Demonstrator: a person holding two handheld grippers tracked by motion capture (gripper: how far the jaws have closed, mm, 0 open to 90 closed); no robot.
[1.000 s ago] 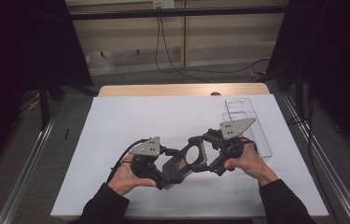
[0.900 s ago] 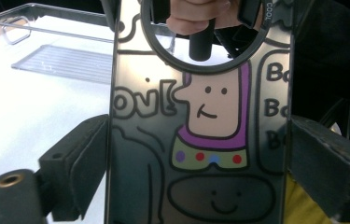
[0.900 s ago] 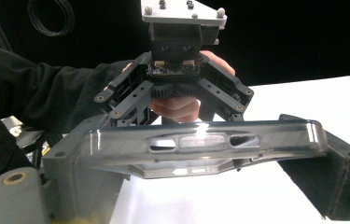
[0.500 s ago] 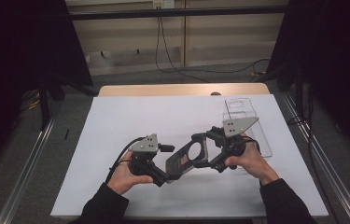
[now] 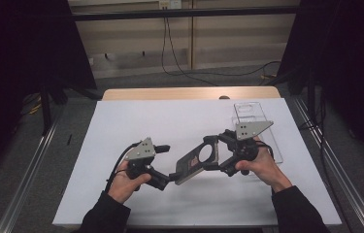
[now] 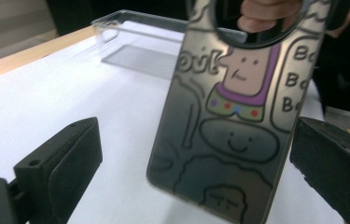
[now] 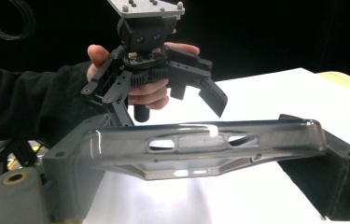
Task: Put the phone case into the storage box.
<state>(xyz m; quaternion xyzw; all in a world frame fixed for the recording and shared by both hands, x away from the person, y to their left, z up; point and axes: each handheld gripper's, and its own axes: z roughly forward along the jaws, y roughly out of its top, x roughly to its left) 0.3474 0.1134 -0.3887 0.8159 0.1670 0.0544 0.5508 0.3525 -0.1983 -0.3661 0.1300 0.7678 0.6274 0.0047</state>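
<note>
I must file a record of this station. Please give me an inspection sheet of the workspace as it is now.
Surface: white table, bare wood at far edge.
Job's things: cartoon-printed phone case held above the table; clear tray at right.
Clutter: nothing seen.
Grippers: right gripper clamps the case; left gripper open, jaws just opened, case between them untouched.
Cables: black cable trails from left gripper.
Surroundings: dark curtains, floor cables.

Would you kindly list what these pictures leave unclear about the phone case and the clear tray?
- Phone case: top and bottom cut off by the left gripper view's edges; its lettering is only partly readable.
- Case ends in the right gripper view: covered by the right gripper.
- Clear tray: near end hidden behind the right gripper in the high view; blurred in the left gripper view.
</note>
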